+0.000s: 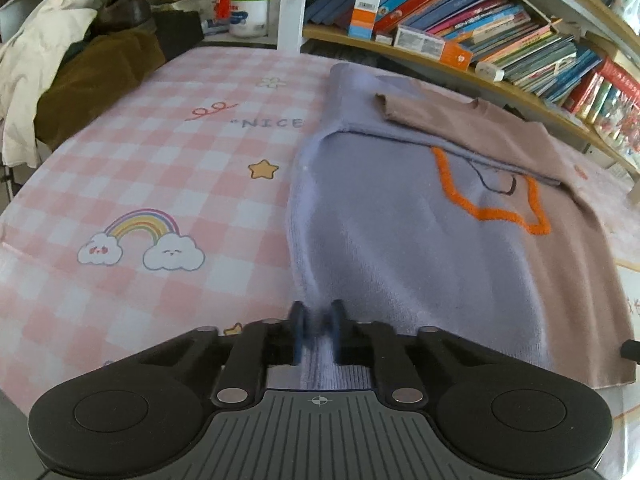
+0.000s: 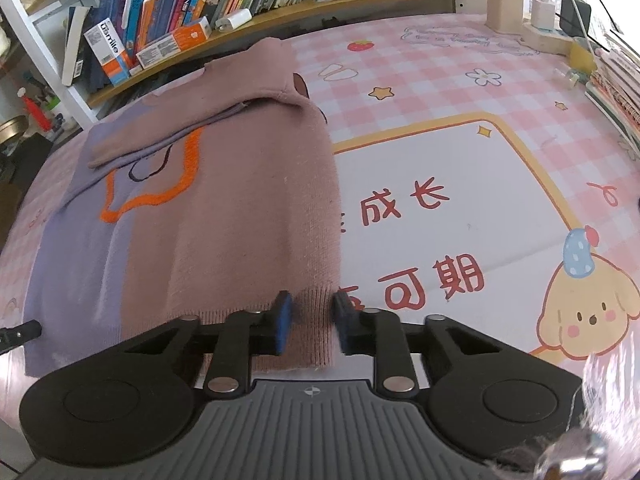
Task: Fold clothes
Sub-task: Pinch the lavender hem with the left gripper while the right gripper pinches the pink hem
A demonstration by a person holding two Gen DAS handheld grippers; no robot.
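A knit sweater, lavender [image 1: 400, 240] on one half and dusty brown [image 2: 240, 200] on the other, lies flat on the pink checked tablecloth [image 1: 160, 160]. An orange star outline [image 1: 496, 212] sits on its chest, and the sleeves are folded across the upper part. My left gripper [image 1: 317, 320] is shut on the lavender hem at the near left corner. My right gripper [image 2: 313, 312] is shut on the ribbed brown hem at the near right corner, with a thicker bunch of fabric between its blue pads [image 2: 284, 316].
A bookshelf [image 1: 480, 20] packed with books runs along the table's far side. A heap of cream and brown clothes [image 1: 80, 80] lies at the far left. A pen holder and chargers [image 2: 536, 12] stand at the far right, beside stacked books [image 2: 616, 88].
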